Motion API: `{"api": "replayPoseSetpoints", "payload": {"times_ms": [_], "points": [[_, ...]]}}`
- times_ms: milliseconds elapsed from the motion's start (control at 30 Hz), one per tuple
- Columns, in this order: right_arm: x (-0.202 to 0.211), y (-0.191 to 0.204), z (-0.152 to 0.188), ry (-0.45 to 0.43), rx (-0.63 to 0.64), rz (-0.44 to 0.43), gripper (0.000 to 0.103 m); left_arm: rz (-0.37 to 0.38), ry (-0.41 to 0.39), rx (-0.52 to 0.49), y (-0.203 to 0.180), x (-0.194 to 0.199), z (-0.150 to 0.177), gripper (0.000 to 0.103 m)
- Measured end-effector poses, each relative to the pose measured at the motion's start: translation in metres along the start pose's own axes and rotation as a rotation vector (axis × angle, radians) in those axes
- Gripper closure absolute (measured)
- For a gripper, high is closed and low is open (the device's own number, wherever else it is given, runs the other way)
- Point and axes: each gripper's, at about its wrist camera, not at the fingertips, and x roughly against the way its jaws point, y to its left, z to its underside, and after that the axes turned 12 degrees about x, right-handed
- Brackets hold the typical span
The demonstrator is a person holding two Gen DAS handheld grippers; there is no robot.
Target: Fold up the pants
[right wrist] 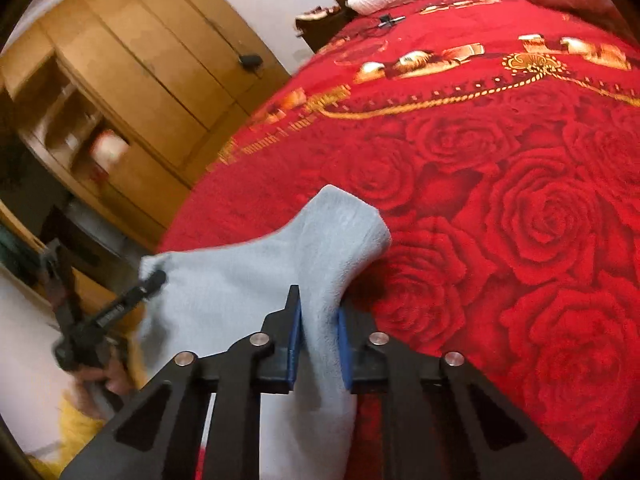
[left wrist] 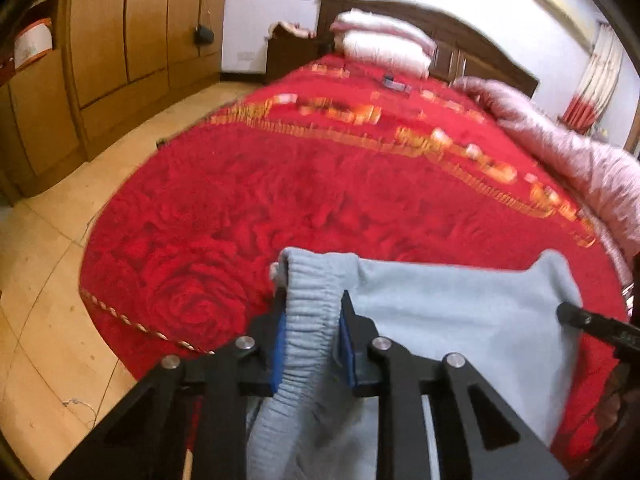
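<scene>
A: Where are the pants (left wrist: 460, 312)?

B: Held up over the red bed (left wrist: 280, 184). The left tool (left wrist: 310, 344) pinches the ribbed waistband (left wrist: 308, 320); the right tool (right wrist: 320, 344) clamps plain fleece toward three o'clock.

A: How might they handle?

B: Probably soft, light, floppy; the waistband grips best. Pillows (left wrist: 384, 40) at twelve o'clock sit well clear.

The left gripper (left wrist: 312, 320) is clamped tight on cloth, its blue pads pressed in from nine and three o'clock, fingers pointing toward twelve. The right gripper (right wrist: 318, 320) is likewise closed on cloth pinched between its pads. Seen from the right wrist, the left gripper sits off toward eight o'clock, a hand (right wrist: 114, 376) wrapped round its handle.
</scene>
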Motion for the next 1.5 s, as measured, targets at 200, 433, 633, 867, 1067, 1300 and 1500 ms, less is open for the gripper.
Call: {"api": "replayPoseSetpoints", "payload": {"times_ms": [200, 433, 633, 867, 1067, 1300, 1500], "points": [[0.035, 0.009, -0.033, -0.101, 0.035, 0.001, 0.088, 0.093, -0.093, -0.042, -0.026, 0.036, -0.036, 0.082], [0.008, -0.015, -0.071, -0.070, 0.074, 0.145, 0.087, 0.066, -0.037, -0.144, -0.056, -0.035, -0.069, 0.082], [-0.040, -0.040, -0.068, 0.043, 0.090, 0.275, 0.075, -0.010, 0.061, -0.170, -0.046, -0.107, -0.060, 0.068], [-0.038, -0.048, -0.053, 0.070, 0.081, 0.290, 0.069, 0.006, 0.092, -0.100, -0.028, -0.092, -0.062, 0.052], [-0.003, -0.023, -0.042, 0.061, 0.058, 0.273, 0.069, 0.063, 0.089, -0.087, -0.024, -0.031, -0.043, 0.052], [-0.003, 0.001, 0.003, 0.166, 0.151, 0.305, 0.064, -0.099, 0.123, -0.104, -0.003, -0.030, -0.002, 0.049], [-0.002, -0.001, 0.026, 0.125, 0.172, 0.297, 0.057, -0.071, 0.129, -0.016, 0.015, -0.025, 0.008, 0.049]]}}
